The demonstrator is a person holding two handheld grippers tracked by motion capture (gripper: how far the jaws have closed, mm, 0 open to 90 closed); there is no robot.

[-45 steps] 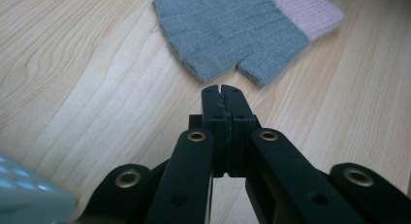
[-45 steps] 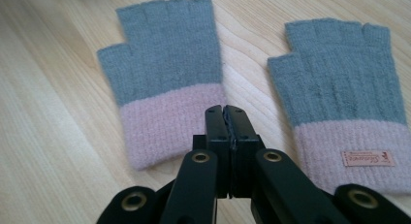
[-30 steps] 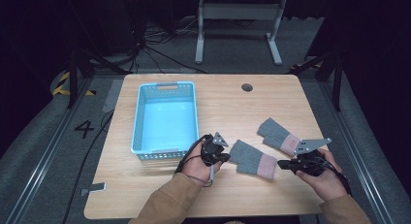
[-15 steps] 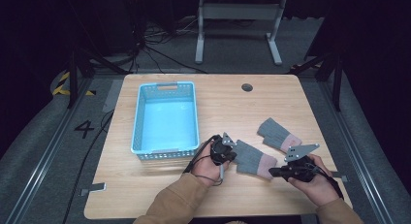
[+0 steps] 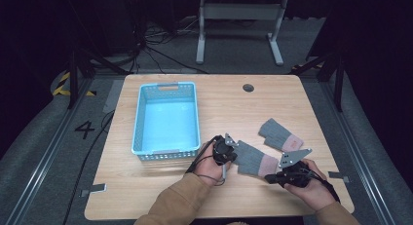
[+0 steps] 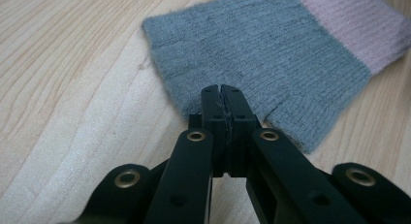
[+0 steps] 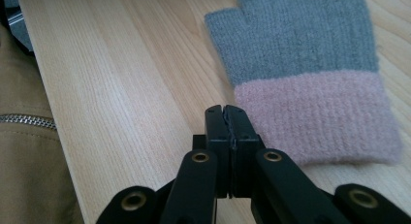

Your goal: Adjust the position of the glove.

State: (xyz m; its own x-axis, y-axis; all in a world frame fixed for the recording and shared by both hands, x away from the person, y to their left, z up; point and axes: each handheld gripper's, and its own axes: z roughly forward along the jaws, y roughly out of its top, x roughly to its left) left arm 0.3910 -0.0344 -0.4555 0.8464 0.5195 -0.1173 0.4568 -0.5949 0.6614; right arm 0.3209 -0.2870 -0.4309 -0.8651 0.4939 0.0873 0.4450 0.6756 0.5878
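Grey fingerless glove [image 5: 252, 157] with pink cuff flat on the wooden table [image 5: 224, 101], left gripper [image 6: 224, 99] pressed together at its grey edge, seemingly pinching nothing, right gripper [image 7: 228, 118] likewise closed beside the cuff

Table layout seen from the high view.

A table [image 5: 160, 186] fills the middle of the frame. A basket [image 5: 166, 119] sits on its left half. Two gloves lie on the lower right: the near glove [image 5: 253, 158] at lower centre, the far glove [image 5: 280, 135] up and right of it. The left gripper [image 5: 234, 155] sits at the near glove's left end, the right gripper [image 5: 271, 178] at its lower right end.
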